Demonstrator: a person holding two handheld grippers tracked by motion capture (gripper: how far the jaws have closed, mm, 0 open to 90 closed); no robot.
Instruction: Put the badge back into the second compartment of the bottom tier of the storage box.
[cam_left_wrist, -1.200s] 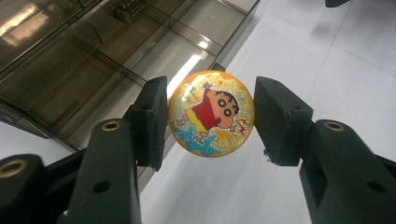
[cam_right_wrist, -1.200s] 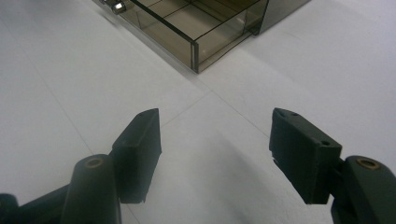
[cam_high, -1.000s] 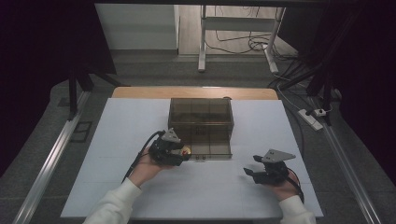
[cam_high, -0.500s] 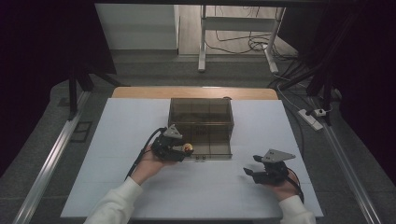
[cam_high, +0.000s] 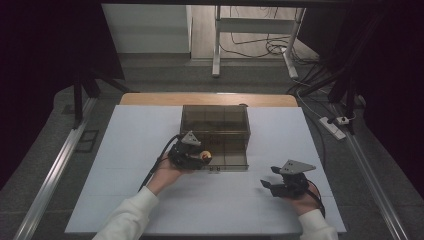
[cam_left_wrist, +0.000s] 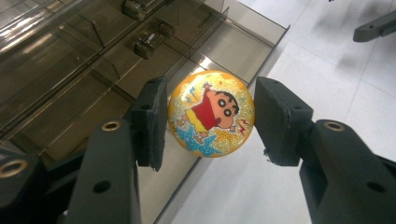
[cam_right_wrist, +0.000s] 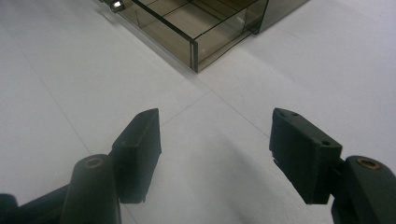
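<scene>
A glittery orange ball (cam_left_wrist: 211, 113) with a cartoon figure printed on it sits between the pads of my left gripper (cam_left_wrist: 210, 122), which is shut on it. In the high view the ball (cam_high: 205, 155) hangs over the front left part of a pulled-out drawer (cam_high: 227, 159). The drawer belongs to a smoky see-through box (cam_high: 215, 120). My right gripper (cam_high: 266, 184) rests low over the white table at the front right, open with nothing between its fingers (cam_right_wrist: 140, 140). The drawer's corner (cam_right_wrist: 201, 44) lies ahead of it.
A white table top (cam_high: 125, 150) spreads out on all sides of the box. The drawer has dividers and small metal knobs (cam_high: 214, 170) on its front. Beyond the table are a wooden edge (cam_high: 150, 99), floor cables and a power strip (cam_high: 332, 125).
My left gripper has crept a little to the right and away from me, carrying the ball over the drawer. The right gripper has stayed where it was.
</scene>
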